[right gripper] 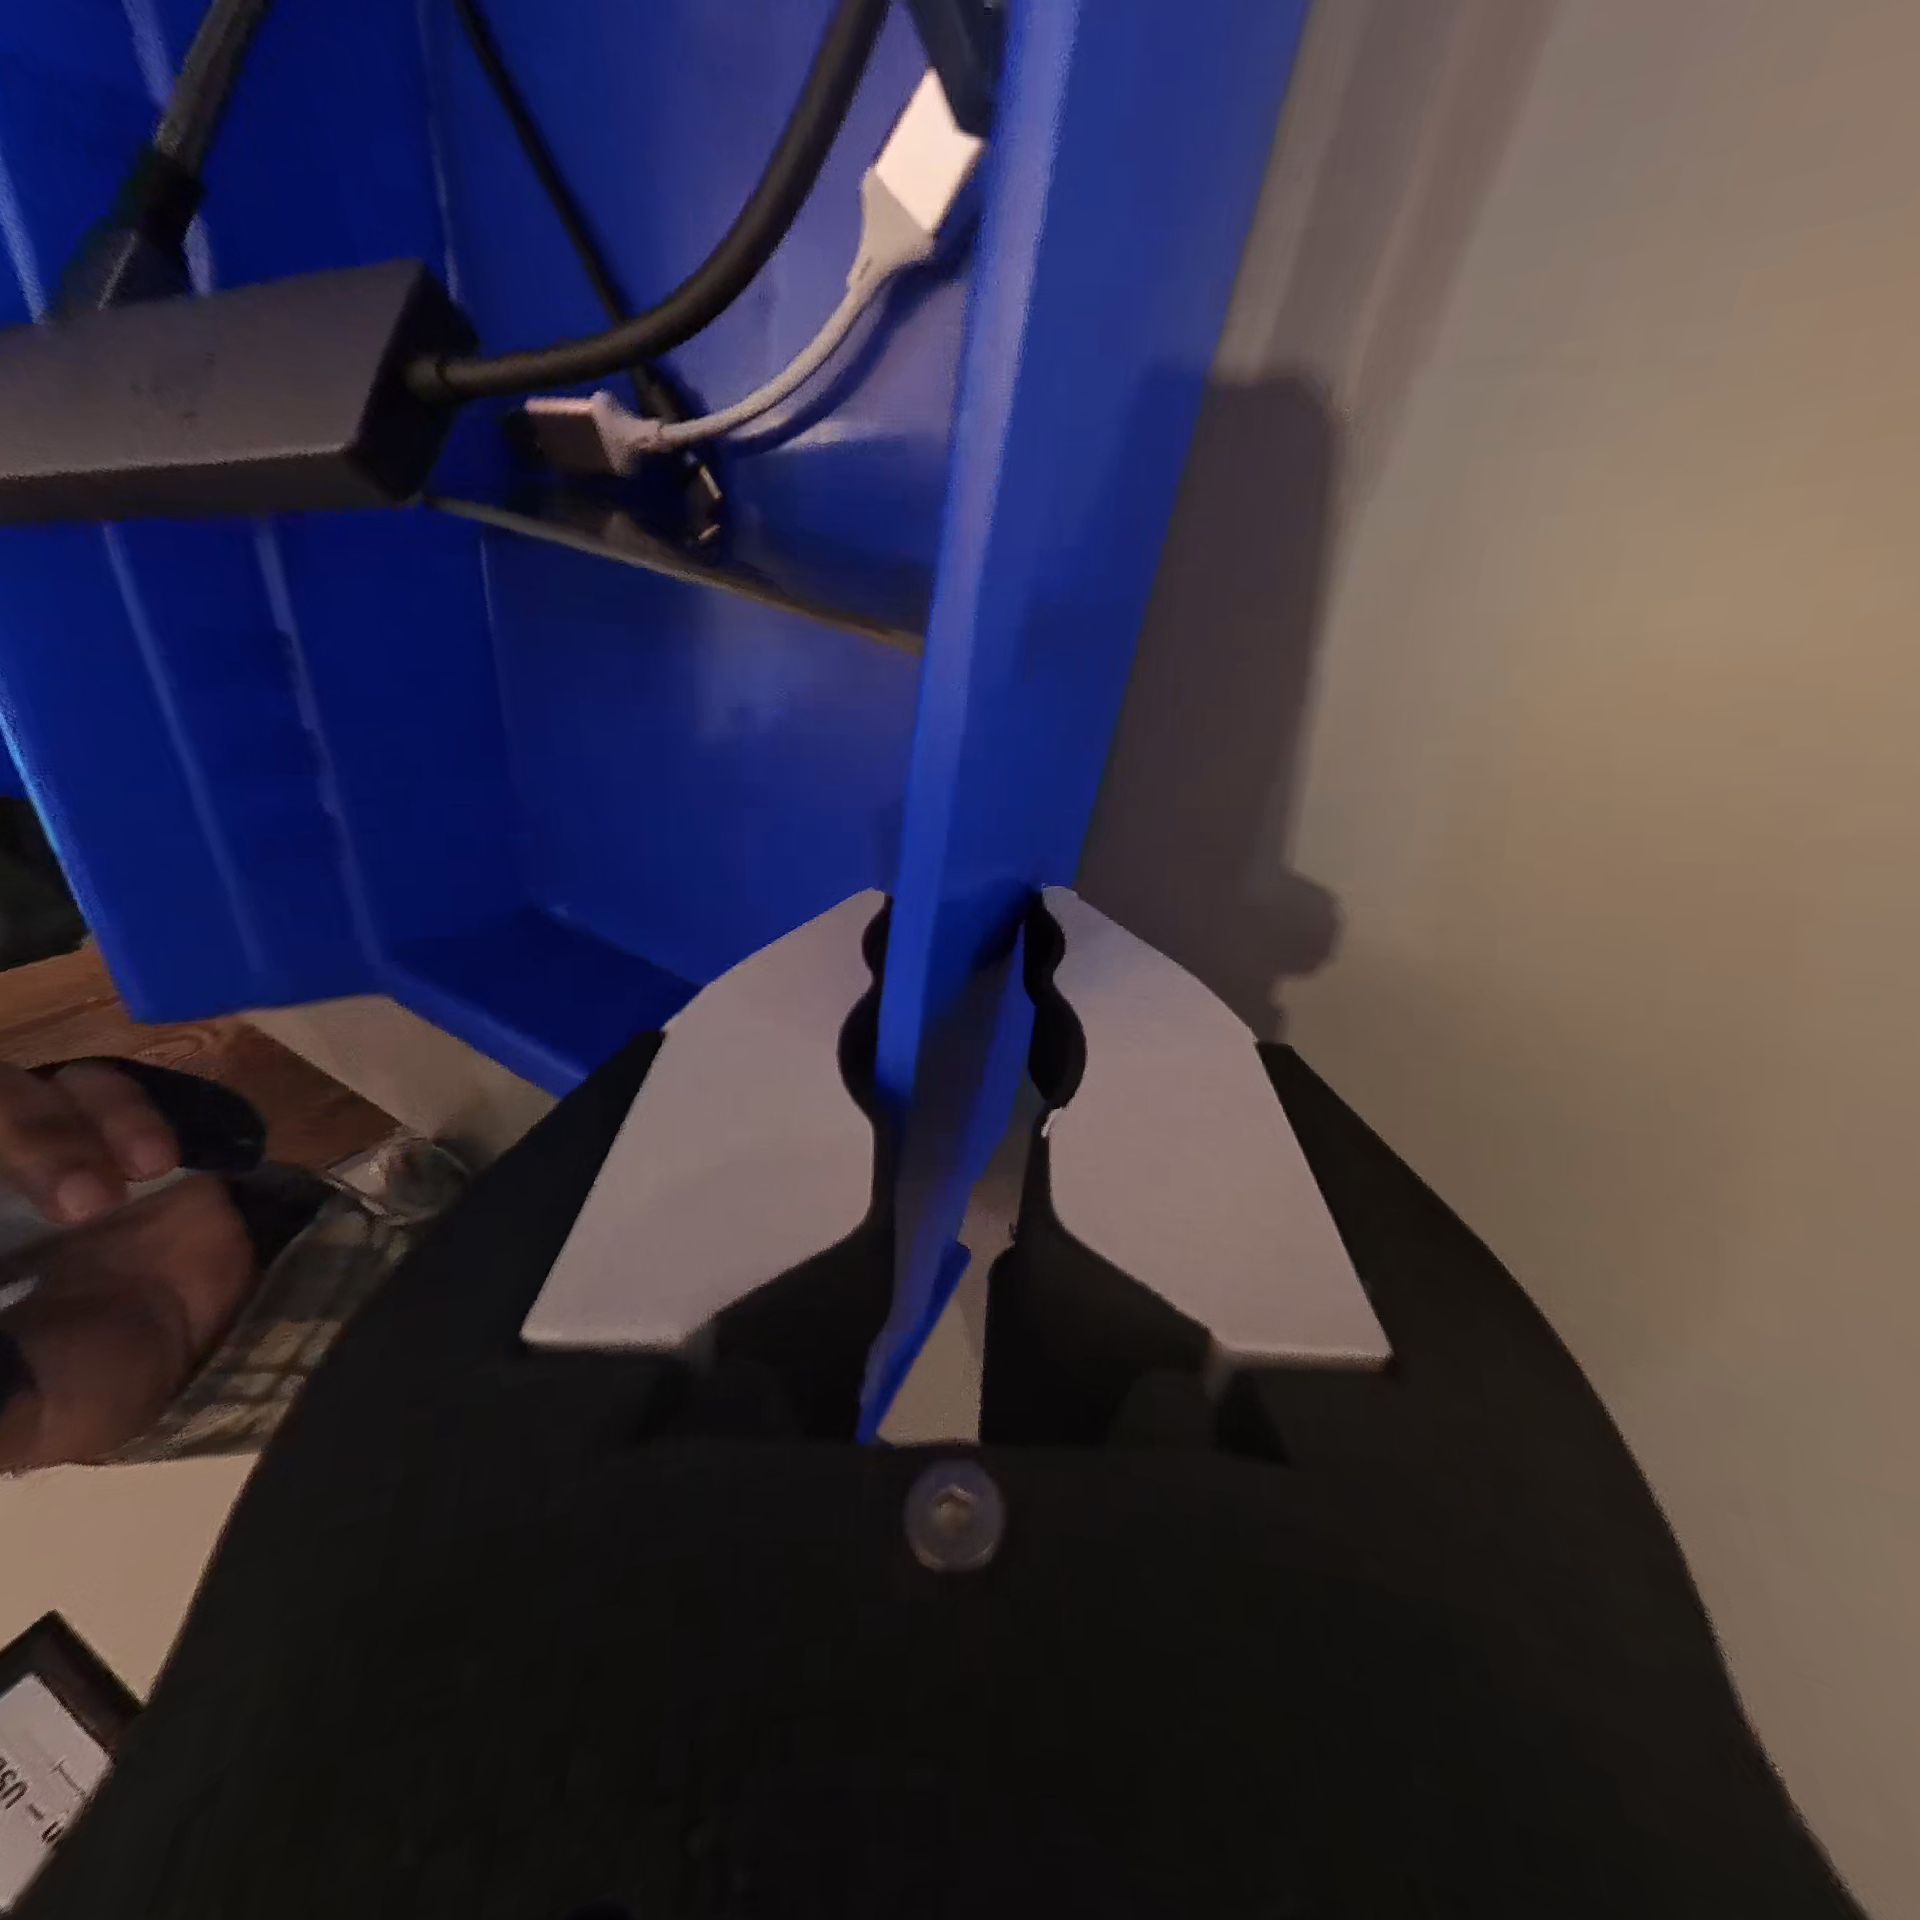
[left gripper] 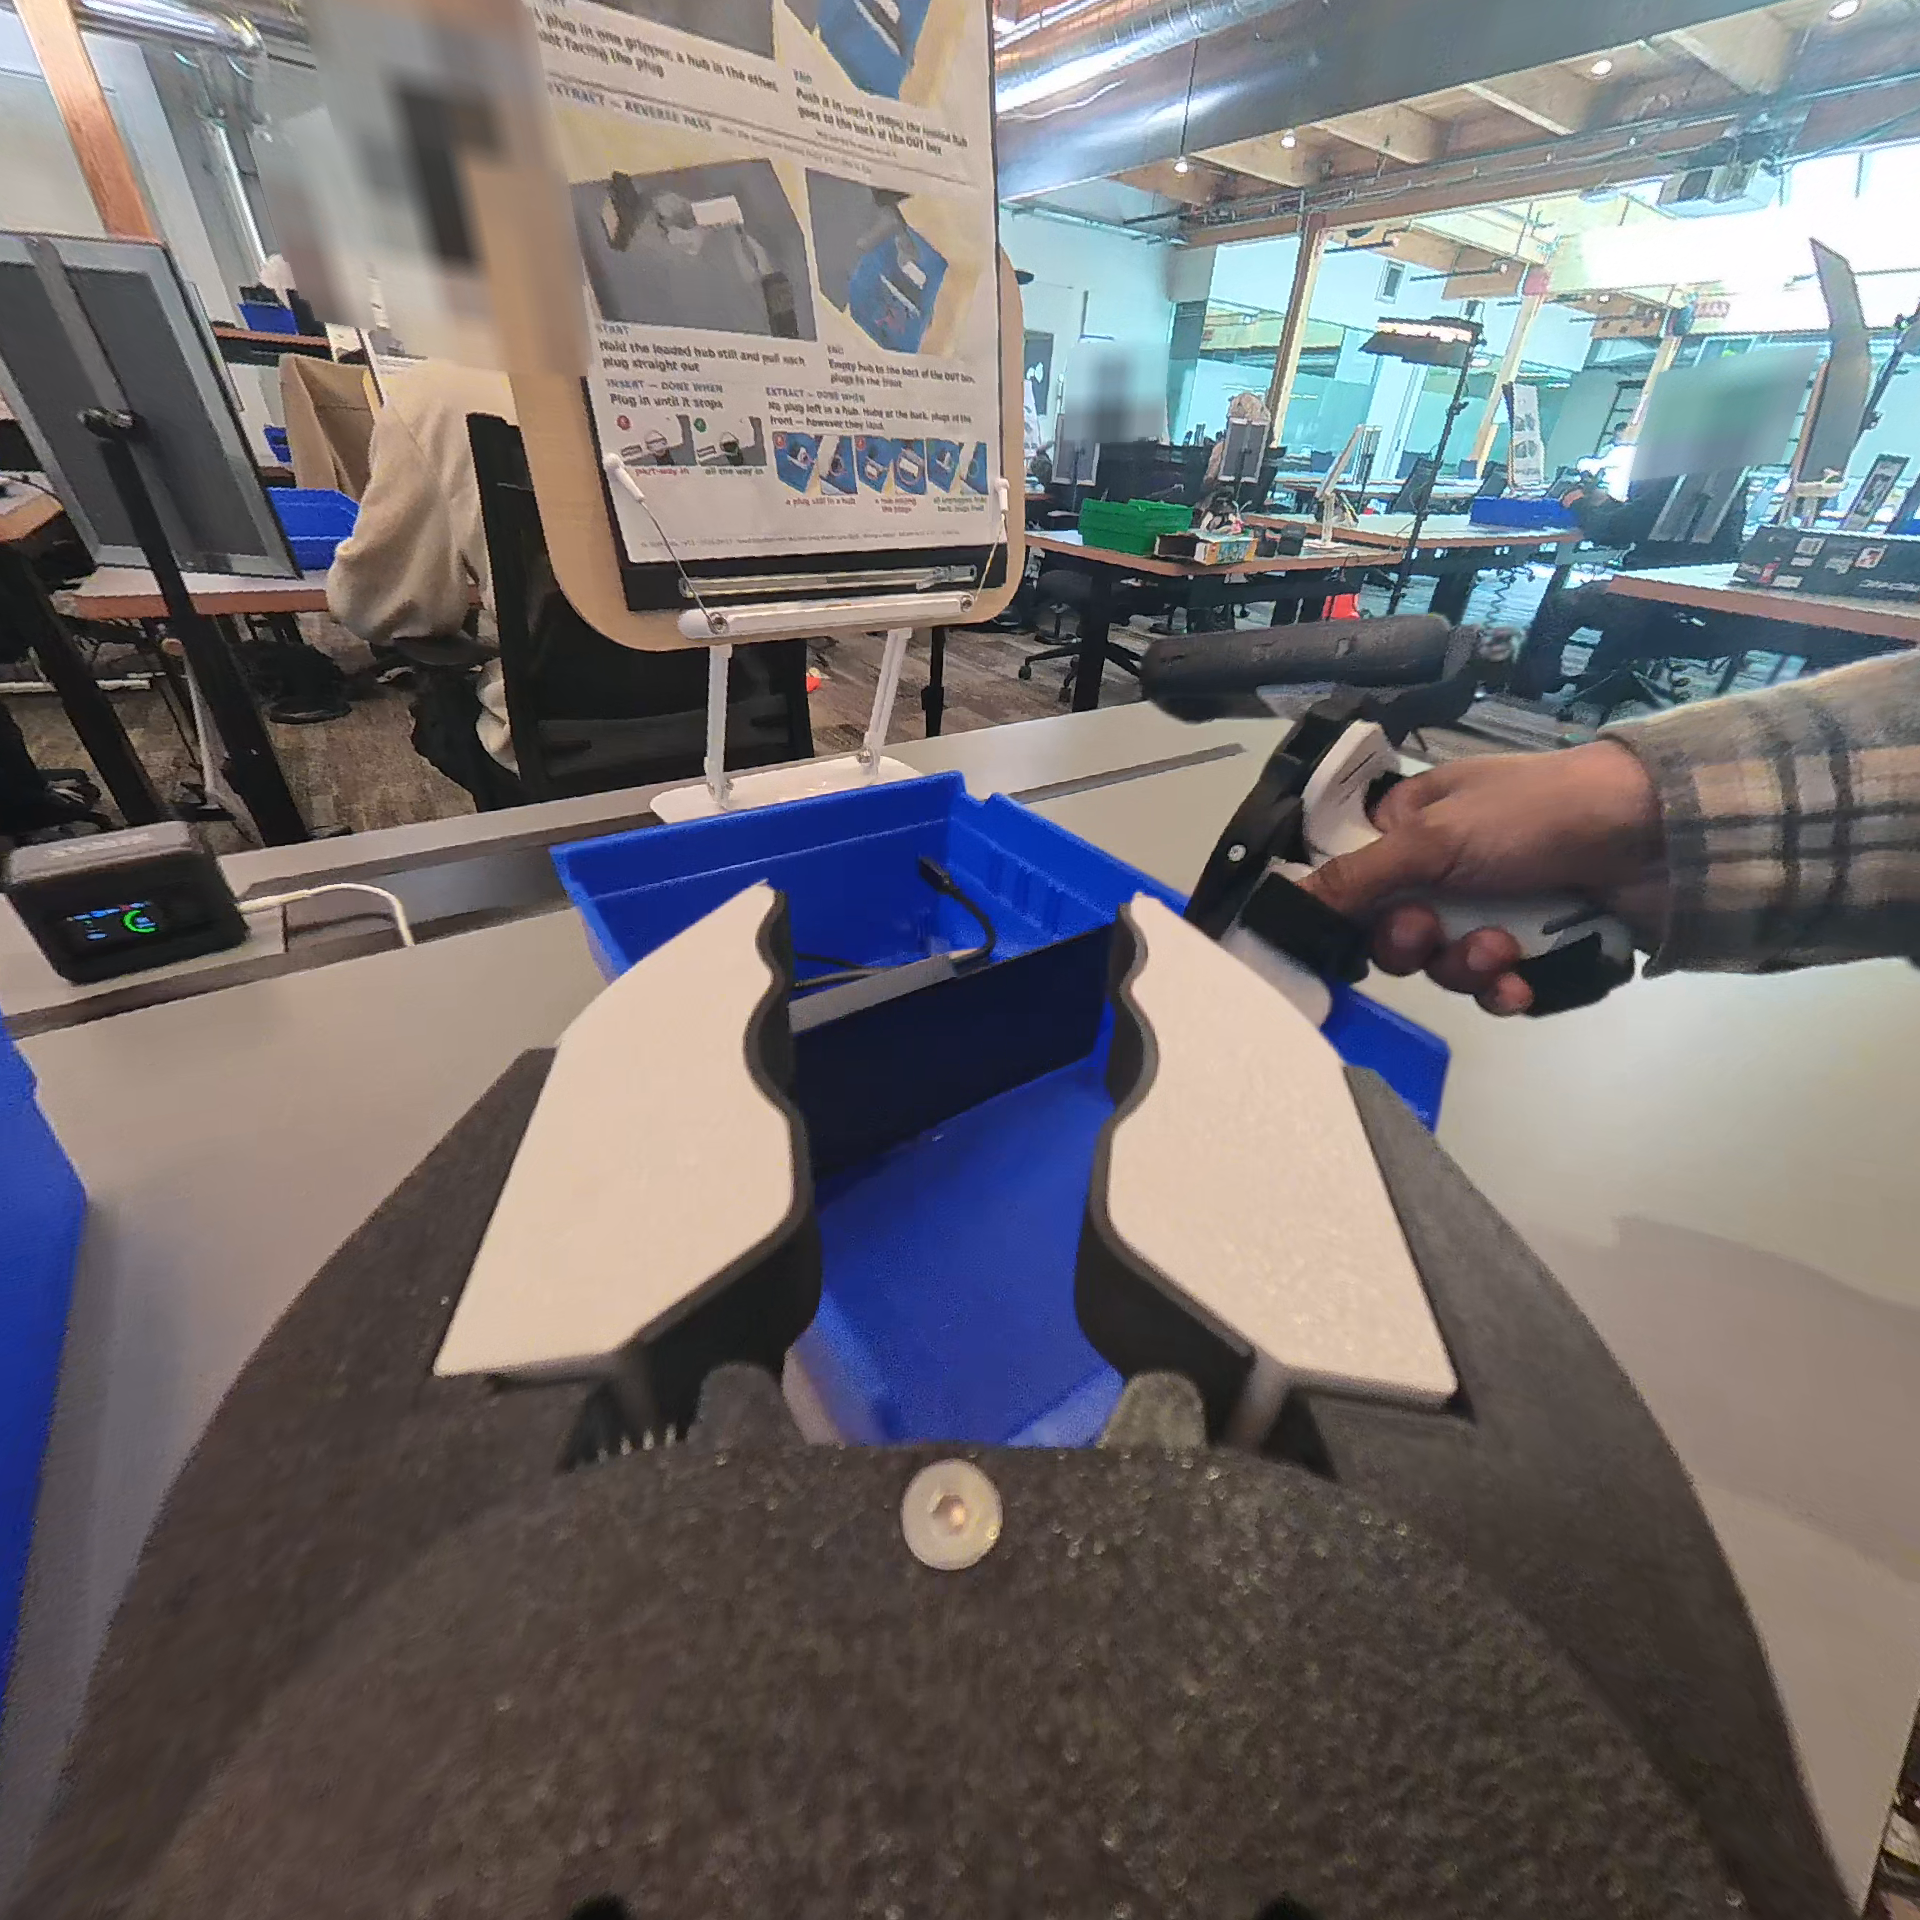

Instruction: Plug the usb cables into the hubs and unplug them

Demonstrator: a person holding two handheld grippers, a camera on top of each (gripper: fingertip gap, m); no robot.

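A blue bin [left gripper: 758, 831] stands on the grey table, split by a dark divider [left gripper: 935, 1049]. My left gripper [left gripper: 951, 914] is open and empty, hovering over the bin's near compartment. A black cable [left gripper: 971, 914] lies in the far compartment. My right gripper [right gripper: 961, 904] is shut on the bin's side wall [right gripper: 997, 520]. A hand [left gripper: 1475, 862] holds it at the bin's right side. Inside the bin lie a grey hub [right gripper: 208, 395] with a black lead [right gripper: 727, 260], a white USB cable [right gripper: 904, 208] and a grey plug [right gripper: 571, 431].
An instruction board on a white stand [left gripper: 790, 364] stands just behind the bin. A small black device with a lit screen [left gripper: 125, 904] sits at the left with a white cable. Another blue bin [left gripper: 31, 1247] is at the left edge. The grey table [left gripper: 1662, 1247] stretches to the right.
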